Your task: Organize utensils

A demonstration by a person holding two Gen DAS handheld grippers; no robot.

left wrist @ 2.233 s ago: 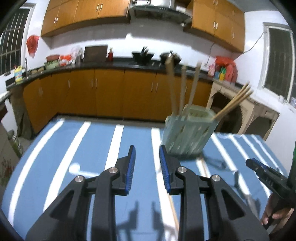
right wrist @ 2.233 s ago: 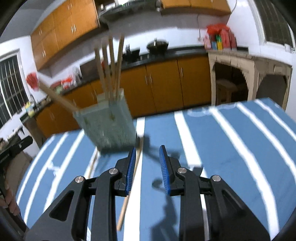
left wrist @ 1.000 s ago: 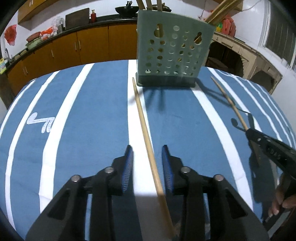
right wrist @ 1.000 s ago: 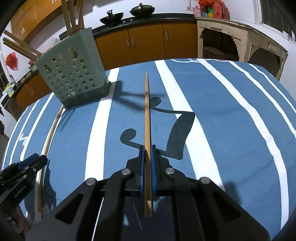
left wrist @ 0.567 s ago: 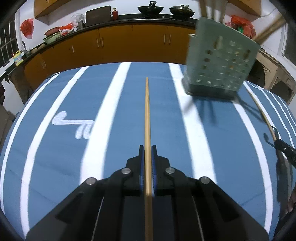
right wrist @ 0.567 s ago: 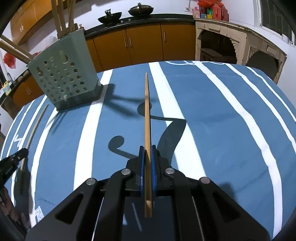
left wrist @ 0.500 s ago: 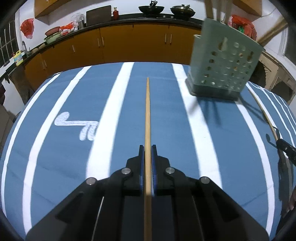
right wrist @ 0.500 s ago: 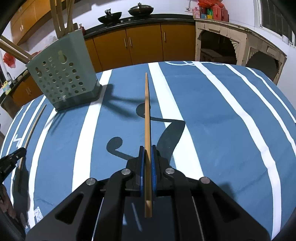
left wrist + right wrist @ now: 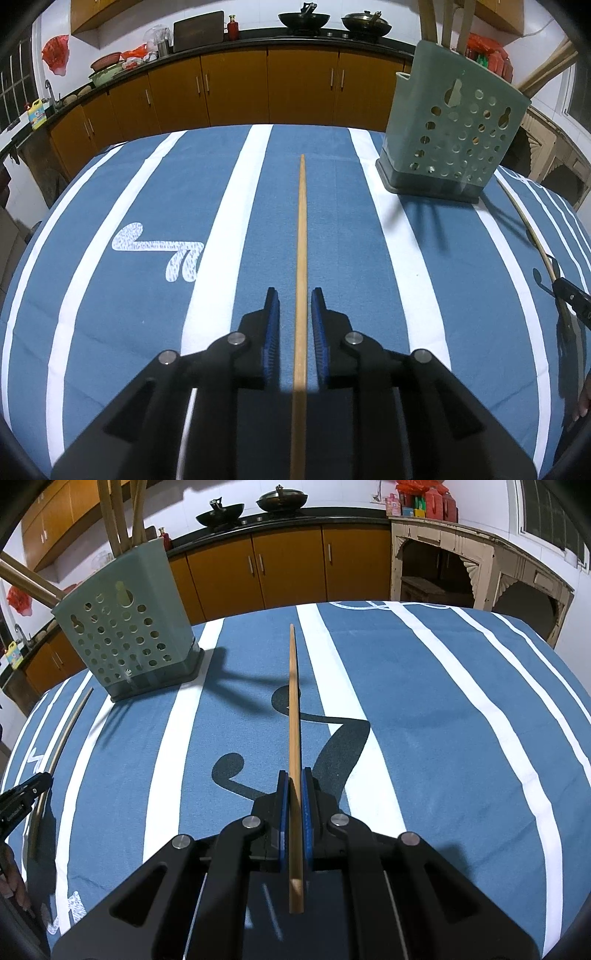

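while the left claw [image 9: 294, 314] stands on the left of the table [image 9: 110, 332], its jaws have just been opening and now sit narrowly apart, with a wooden chopstick [image 9: 301, 240] running up the gap between them; neither pad appears to press it, so it reads as lying loose on the striped cloth. its long axis points straight away from the claw toward the far edge, in line with the fingers. the perforated green holder [image 9: 448, 136], already carrying several sticks, stands ahead and to the right of that chopstick's tip, well apart from it.

moving right, the right claw [image 9: 294, 805] is closed on a second chopstick [image 9: 294, 701], gripped near its rear end with most of its length projecting forward over the table. from this side the holder [image 9: 125, 627] lies ahead and to the left, at about the level of the stick's tip.

judgement: the right hand is better placed to deliver; its stick must swing left and tip upright over the holder's rim.
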